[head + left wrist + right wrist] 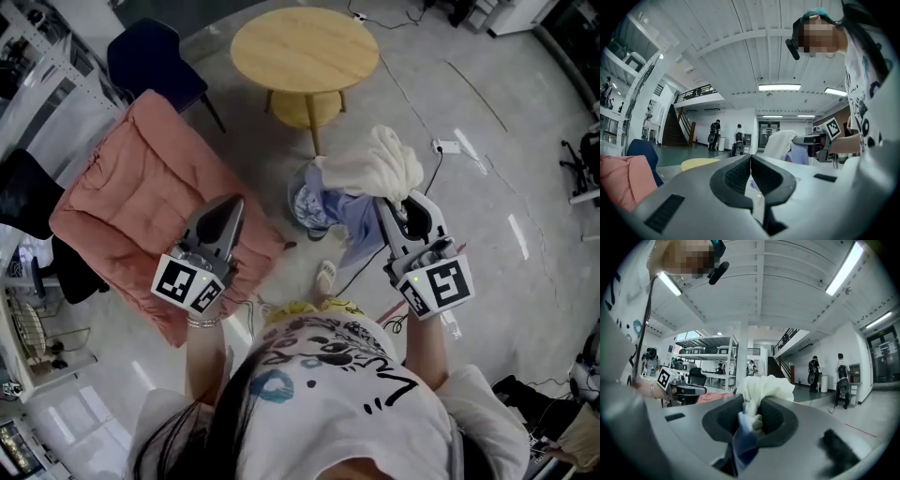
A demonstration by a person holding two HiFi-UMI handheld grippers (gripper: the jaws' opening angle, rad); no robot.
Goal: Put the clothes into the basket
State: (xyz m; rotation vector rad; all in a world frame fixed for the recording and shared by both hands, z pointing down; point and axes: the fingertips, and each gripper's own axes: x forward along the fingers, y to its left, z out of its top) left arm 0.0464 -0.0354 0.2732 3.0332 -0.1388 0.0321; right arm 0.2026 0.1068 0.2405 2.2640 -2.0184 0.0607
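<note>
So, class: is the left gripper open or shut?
Shut: on the left gripper the jaws touch, with nothing between them.

Two grippers (233, 202) (386, 204), two garments (379, 161) (362, 217), one basket (298, 201), one round table (305, 47), one pink cushion (141, 197)

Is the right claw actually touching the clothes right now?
Touching. The right gripper view shows the right claw pinched on the clothes, with white and blue fabric squeezed between its jaws.
</note>
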